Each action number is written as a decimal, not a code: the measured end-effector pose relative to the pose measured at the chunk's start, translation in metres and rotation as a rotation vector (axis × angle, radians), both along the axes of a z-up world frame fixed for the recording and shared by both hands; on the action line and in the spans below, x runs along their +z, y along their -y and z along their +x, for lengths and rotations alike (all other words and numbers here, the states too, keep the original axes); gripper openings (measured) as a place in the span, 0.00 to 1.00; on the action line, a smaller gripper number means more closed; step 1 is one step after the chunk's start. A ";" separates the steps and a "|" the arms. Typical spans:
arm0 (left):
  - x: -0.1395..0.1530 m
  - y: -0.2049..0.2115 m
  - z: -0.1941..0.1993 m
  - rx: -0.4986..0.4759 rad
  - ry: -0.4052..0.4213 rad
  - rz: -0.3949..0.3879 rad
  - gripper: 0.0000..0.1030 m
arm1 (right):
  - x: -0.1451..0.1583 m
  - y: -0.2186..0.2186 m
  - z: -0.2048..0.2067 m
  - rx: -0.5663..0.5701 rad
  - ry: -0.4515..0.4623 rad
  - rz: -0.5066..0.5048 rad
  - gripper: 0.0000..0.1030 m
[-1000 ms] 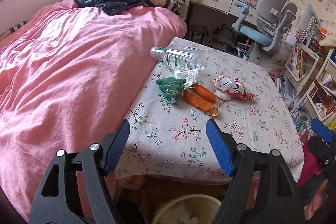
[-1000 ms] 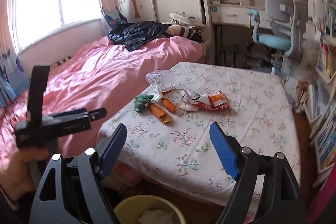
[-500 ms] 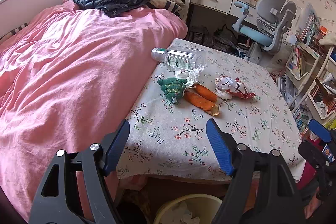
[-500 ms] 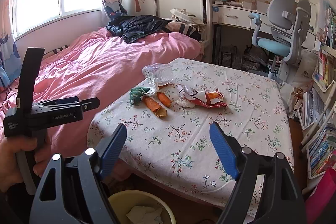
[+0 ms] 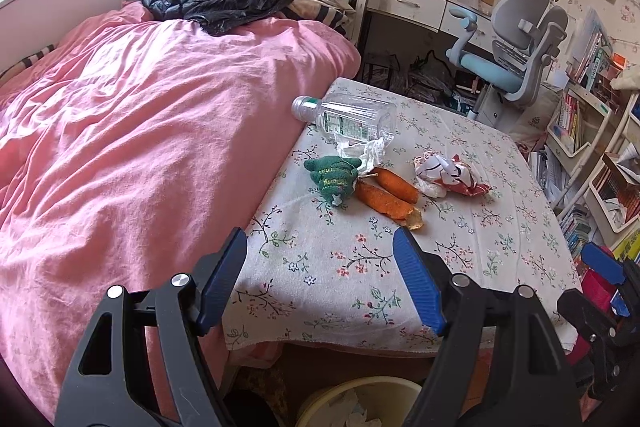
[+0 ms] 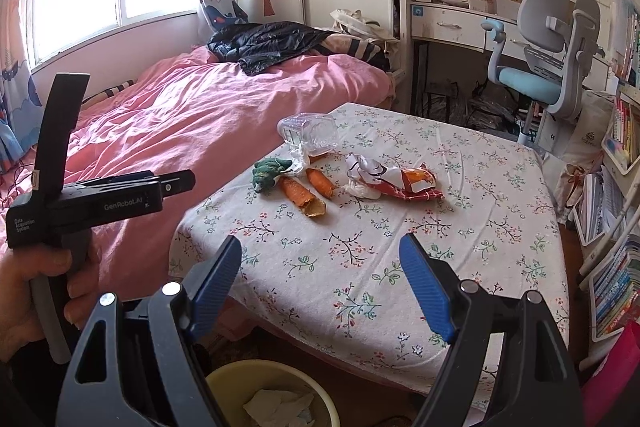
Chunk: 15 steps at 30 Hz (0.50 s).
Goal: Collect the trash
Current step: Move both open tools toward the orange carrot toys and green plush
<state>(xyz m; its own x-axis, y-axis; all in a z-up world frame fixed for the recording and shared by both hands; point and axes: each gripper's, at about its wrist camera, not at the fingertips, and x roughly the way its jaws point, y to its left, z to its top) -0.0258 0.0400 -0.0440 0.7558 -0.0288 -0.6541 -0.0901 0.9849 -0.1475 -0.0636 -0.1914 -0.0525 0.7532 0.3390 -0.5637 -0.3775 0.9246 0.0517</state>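
Note:
On the floral-cloth table lie an empty clear plastic bottle, a crumpled white wrapper, a green knitted toy, two carrots and a crumpled red-and-white snack bag. A yellow bin with paper in it stands on the floor below the table's near edge. My left gripper and right gripper are open and empty, short of the table's near edge.
A bed with a pink duvet runs along the table's left side. A desk chair and bookshelves stand beyond and to the right. The left gripper's body and the hand holding it show at the right wrist view's left.
Both grippers have shifted slightly; the table and trash sit a bit lower and closer in view. Nothing was grasped.

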 end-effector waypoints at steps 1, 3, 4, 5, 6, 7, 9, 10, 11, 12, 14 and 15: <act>0.000 -0.001 0.004 -0.001 -0.007 -0.004 0.70 | -0.001 0.000 0.001 0.004 -0.004 0.007 0.76; 0.001 -0.006 0.015 -0.007 -0.023 -0.003 0.70 | -0.004 -0.002 0.009 0.023 -0.025 0.024 0.76; 0.002 -0.009 0.020 -0.005 -0.027 -0.002 0.70 | -0.006 -0.004 0.014 0.035 -0.038 0.026 0.76; 0.002 -0.011 0.026 0.000 -0.033 0.002 0.70 | -0.008 -0.007 0.021 0.046 -0.055 0.024 0.76; 0.001 -0.014 0.032 0.005 -0.043 0.008 0.70 | -0.011 -0.009 0.028 0.055 -0.071 0.024 0.74; -0.001 -0.016 0.039 0.010 -0.052 0.015 0.70 | -0.013 -0.013 0.038 0.065 -0.088 0.023 0.72; -0.004 -0.020 0.050 0.021 -0.067 0.024 0.70 | -0.017 -0.024 0.054 0.090 -0.108 0.013 0.67; -0.005 -0.022 0.055 0.021 -0.071 0.025 0.70 | -0.019 -0.031 0.064 0.111 -0.116 0.011 0.66; -0.006 -0.022 0.060 0.018 -0.074 0.029 0.70 | -0.022 -0.038 0.073 0.126 -0.123 0.007 0.65; -0.007 -0.022 0.066 0.011 -0.078 0.039 0.70 | -0.026 -0.048 0.084 0.142 -0.132 -0.009 0.63; -0.010 -0.022 0.075 -0.001 -0.084 0.051 0.70 | -0.036 -0.063 0.100 0.171 -0.153 -0.035 0.58; -0.012 -0.023 0.081 -0.009 -0.091 0.052 0.70 | -0.042 -0.071 0.109 0.185 -0.171 -0.042 0.54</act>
<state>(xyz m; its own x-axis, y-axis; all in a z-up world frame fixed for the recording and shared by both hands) 0.0550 0.0629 -0.0556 0.6930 0.0011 -0.7209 -0.0924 0.9919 -0.0873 0.0449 -0.1208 -0.0942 0.5732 0.4359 -0.6939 -0.5299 0.8431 0.0919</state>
